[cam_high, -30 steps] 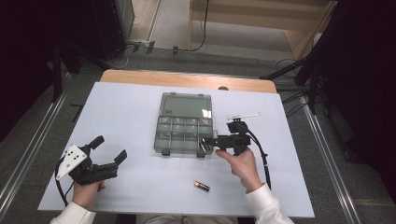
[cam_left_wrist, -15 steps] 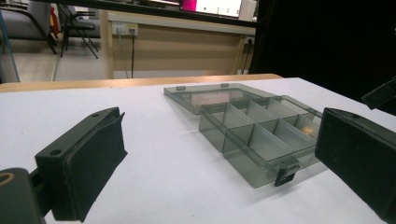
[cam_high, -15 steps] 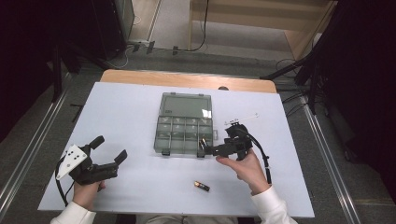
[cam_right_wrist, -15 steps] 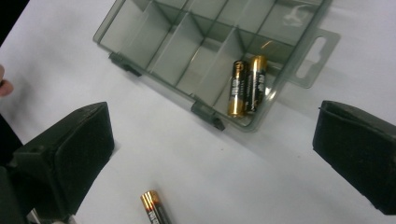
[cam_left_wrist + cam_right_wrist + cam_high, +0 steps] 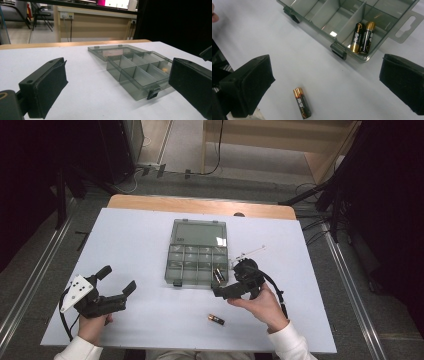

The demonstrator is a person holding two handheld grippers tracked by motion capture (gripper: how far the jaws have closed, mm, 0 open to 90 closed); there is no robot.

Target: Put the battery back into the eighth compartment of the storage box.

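A smoky clear compartment box (image 5: 197,252) (image 5: 135,68) lies mid-table with its lid folded flat behind it. Two gold-and-black batteries (image 5: 362,37) (image 5: 218,275) lie side by side in its near right compartment. A third battery (image 5: 216,320) (image 5: 302,102) lies loose on the white table near the front edge. My right gripper (image 5: 222,289) (image 5: 327,85) hovers just off the box's near right corner. Its jaws have just been opening and stand wide with nothing held; the loose battery lies on the table below them. My left gripper (image 5: 118,280) (image 5: 117,87) rests at the near left, open and empty, facing the box.
A thin white stick (image 5: 252,251) lies right of the box. A wooden strip (image 5: 200,206) runs along the table's far edge. Bare white tabletop (image 5: 140,240) stretches between the left gripper and the box. Metal rails flank the table on both sides.
The right gripper has drawn back from the box's near right compartment toward the person, its jaws wider apart. The left gripper has kept still.
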